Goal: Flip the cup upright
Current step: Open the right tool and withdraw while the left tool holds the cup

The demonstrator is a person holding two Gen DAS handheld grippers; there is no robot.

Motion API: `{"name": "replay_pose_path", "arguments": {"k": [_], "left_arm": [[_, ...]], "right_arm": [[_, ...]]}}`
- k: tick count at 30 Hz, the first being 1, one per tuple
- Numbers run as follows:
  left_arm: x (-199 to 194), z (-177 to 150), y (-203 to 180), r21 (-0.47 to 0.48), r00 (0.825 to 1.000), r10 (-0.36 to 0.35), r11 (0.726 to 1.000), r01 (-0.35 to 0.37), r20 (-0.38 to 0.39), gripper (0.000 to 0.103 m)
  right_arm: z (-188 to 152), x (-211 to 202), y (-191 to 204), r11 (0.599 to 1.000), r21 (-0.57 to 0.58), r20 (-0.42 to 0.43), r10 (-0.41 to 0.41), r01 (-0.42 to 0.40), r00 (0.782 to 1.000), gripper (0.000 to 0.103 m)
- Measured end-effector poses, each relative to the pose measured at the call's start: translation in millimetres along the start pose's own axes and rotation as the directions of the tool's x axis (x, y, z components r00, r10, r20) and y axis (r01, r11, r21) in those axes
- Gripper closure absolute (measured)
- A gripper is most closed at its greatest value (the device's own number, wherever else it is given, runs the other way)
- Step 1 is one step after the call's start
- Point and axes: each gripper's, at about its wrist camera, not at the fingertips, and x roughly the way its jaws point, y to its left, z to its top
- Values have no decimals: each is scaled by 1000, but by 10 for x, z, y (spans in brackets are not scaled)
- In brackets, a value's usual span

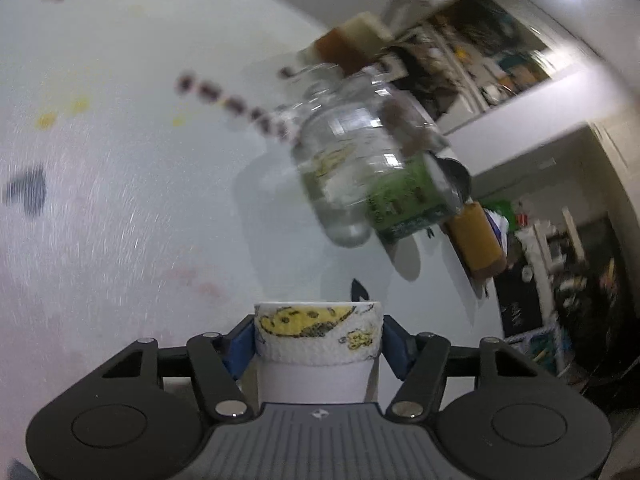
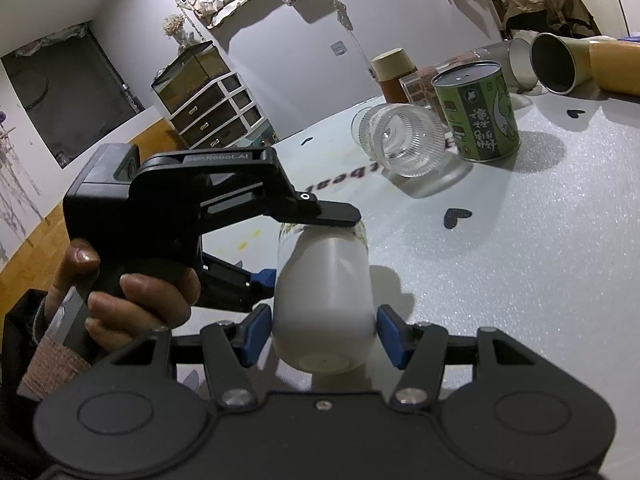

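black linkage arms and blue pads of the right gripper [image 2: 325, 338] fill the near edge of the right wrist view, its fingers spread on either side of a white cup [image 2: 324, 300]; a gap shows on each side, so the jaws stand open around the cup without pinching it. the cup's flat base points toward this camera and its printed rim end points away. at that far end the left gripper [image 2: 316, 248], held in a person's hand [image 2: 132, 300] from the left, clamps the cup near its rim, one black finger above and a blue pad below.

the left wrist view agrees: the left gripper [image 1: 318, 340] is closed on the cup [image 1: 318, 334], blue pads pressed against the band with yellow cartoon prints, the open mouth facing away from the camera. that view is blurred.

the cup sits just above or on the white foam table cover [image 2: 520, 240]; i cannot tell which. farther out on the right a ribbed clear glass jar [image 2: 404, 140] lies on its side, just beside an upright green printed can [image 2: 478, 112]. behind them stand a brown lidded jar [image 2: 394, 74] and a metal cup [image 2: 554, 64] tipped on its side. black heart stickers [image 2: 456, 216] dot the cover.
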Motion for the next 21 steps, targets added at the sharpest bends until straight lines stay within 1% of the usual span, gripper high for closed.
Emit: {"name": "replay_pose_path", "arguments": {"k": [2,5,8,10,11,13,15,17,19,20,21], "left_arm": [[-98,-44,-91,82,999,10,997,-14,47,39],[-244,-86,-182,175,992,22,984,-44,122,39],[-393,-119,-238,247,980,38,965,-86,195,39],[-492,-126,-269,289,966,59,948,-134,253,39],[-539,-133,-279,309,956,70,937,-161,286,39],[-630,-145,-277,344,929,92,912,-223,358,39],[-723,-147,-246,360,903,110,891,-275,416,39],[-819,-116,-183,360,878,126,878,-316,463,39],[-921,-63,-105,346,849,144,869,-354,508,39],[-954,-23,-63,336,834,156,864,-375,529,39],[-999,30,-5,323,816,172,858,-400,552,39]], "right_arm": [[4,11,7,1000,-1,-7,7,-7,1000,44],[25,14,46,1000,-22,-2,-11,11,1000,43],[64,-2,80,999,-39,21,-16,16,1000,42],[100,-5,122,997,-61,36,-34,36,999,39],[117,-6,147,996,-74,44,-47,50,998,37],[153,-6,210,990,-107,66,-85,92,994,36],[192,-9,252,985,-128,86,-105,115,991,35],[233,-15,288,982,-137,108,-116,130,987,34],[260,-17,335,977,-151,133,-128,148,983,32],[271,-19,364,975,-159,144,-133,155,981,28],[280,-19,395,973,-167,157,-137,163,978,22]]}}
